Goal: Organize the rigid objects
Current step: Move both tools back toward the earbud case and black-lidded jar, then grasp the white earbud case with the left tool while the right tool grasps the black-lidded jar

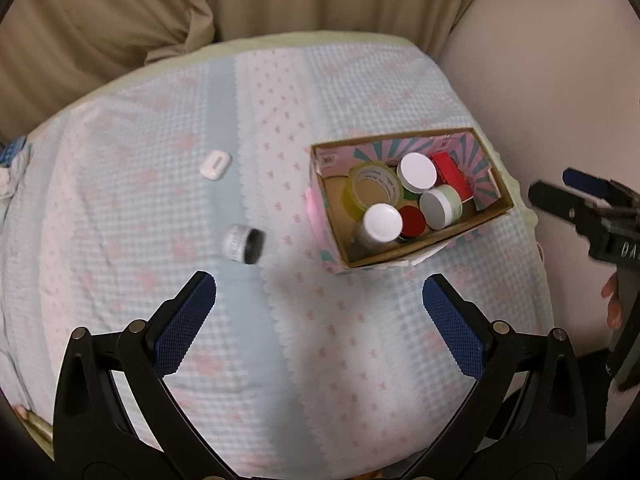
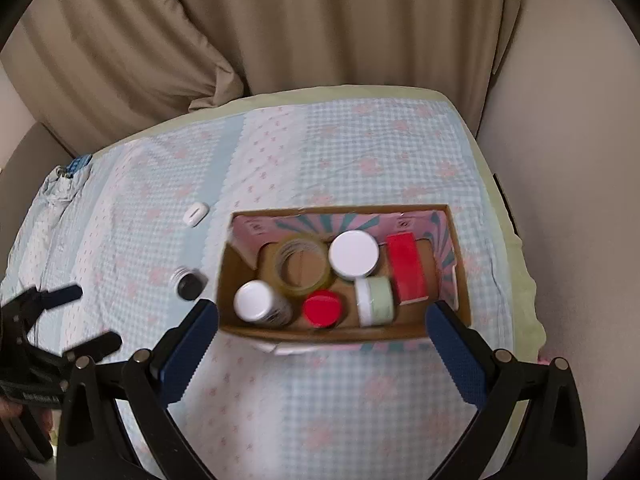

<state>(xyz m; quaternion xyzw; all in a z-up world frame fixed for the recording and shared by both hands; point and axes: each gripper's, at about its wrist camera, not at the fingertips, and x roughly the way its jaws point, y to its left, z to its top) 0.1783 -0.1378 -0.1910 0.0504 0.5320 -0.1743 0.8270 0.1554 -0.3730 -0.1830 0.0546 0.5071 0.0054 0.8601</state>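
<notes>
A cardboard box (image 1: 494, 176) (image 2: 460, 280) stands on the quilted table and holds a tape roll (image 2: 298, 266), white-lidded jars (image 2: 354, 254), a red lid (image 2: 322, 308), a green jar (image 2: 378, 300) and a red block (image 2: 406, 268). A small jar with a black lid (image 1: 244, 244) (image 2: 188, 282) lies on its side left of the box. A white flat case (image 1: 216, 164) (image 2: 196, 213) lies farther back. My left gripper (image 1: 320, 308) is open and empty, hovering near the small jar. My right gripper (image 2: 322, 334) is open and empty, above the box's near edge.
The table carries a blue and pink checked cloth (image 1: 140, 200). Beige curtains (image 2: 320, 20) hang behind, with a wall at the right. The right gripper shows at the left wrist view's right edge (image 1: 576, 196); the left gripper shows at the right wrist view's left edge (image 2: 80, 316).
</notes>
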